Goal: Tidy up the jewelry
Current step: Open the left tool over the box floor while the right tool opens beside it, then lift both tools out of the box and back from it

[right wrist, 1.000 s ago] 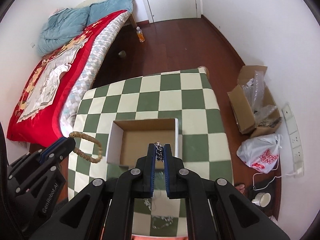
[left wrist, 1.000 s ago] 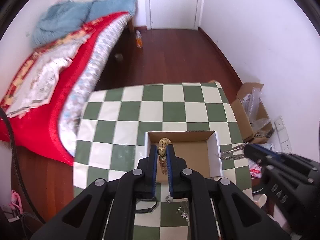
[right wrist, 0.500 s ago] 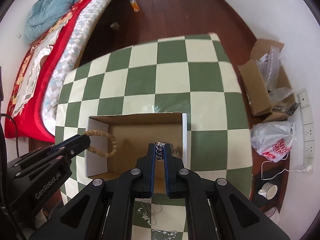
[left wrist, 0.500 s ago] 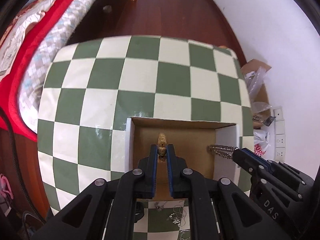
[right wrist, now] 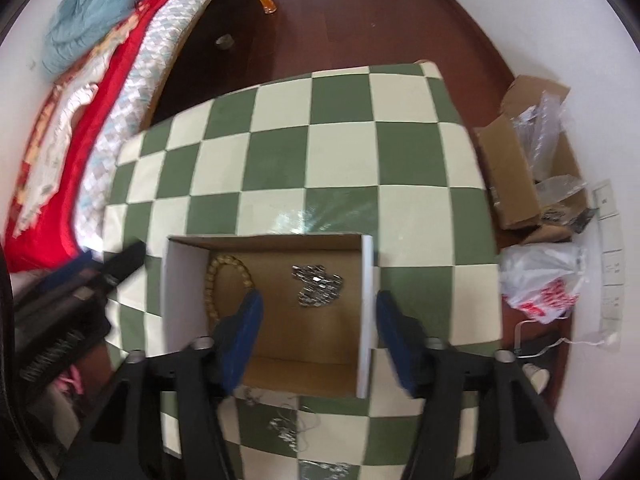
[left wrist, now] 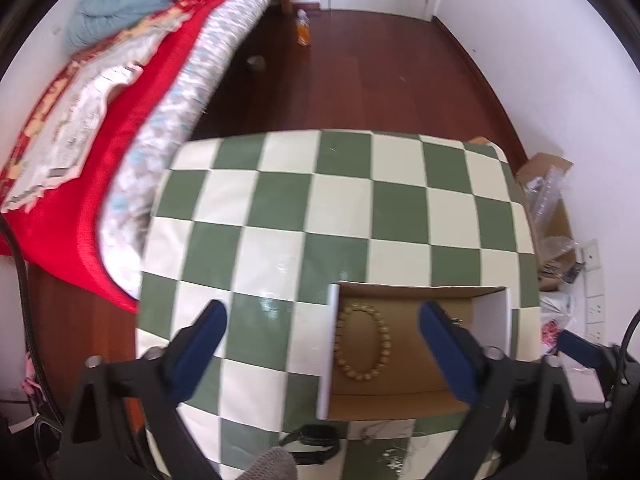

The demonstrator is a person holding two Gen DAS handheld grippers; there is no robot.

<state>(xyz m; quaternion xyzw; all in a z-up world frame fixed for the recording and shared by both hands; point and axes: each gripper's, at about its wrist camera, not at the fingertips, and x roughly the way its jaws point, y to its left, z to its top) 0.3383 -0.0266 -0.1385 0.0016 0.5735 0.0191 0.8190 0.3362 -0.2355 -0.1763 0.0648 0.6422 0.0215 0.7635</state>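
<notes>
An open cardboard box stands on the green-and-white checked table. A tan bead bracelet lies flat at the box's left side. A silver chain lies heaped on the box floor toward its right. My left gripper is open and empty above the box's left wall. My right gripper is open and empty above the box. More thin chains and a black watch lie on the table in front of the box.
A bed with a red cover stands left of the table. An orange bottle stands on the wood floor. A cardboard carton and a plastic bag lie on the floor at the right, by the wall.
Both grippers have opened. The bead bracelet dropped from the left gripper and the silver chain from the right gripper into the box. Both grippers have pulled back and up.
</notes>
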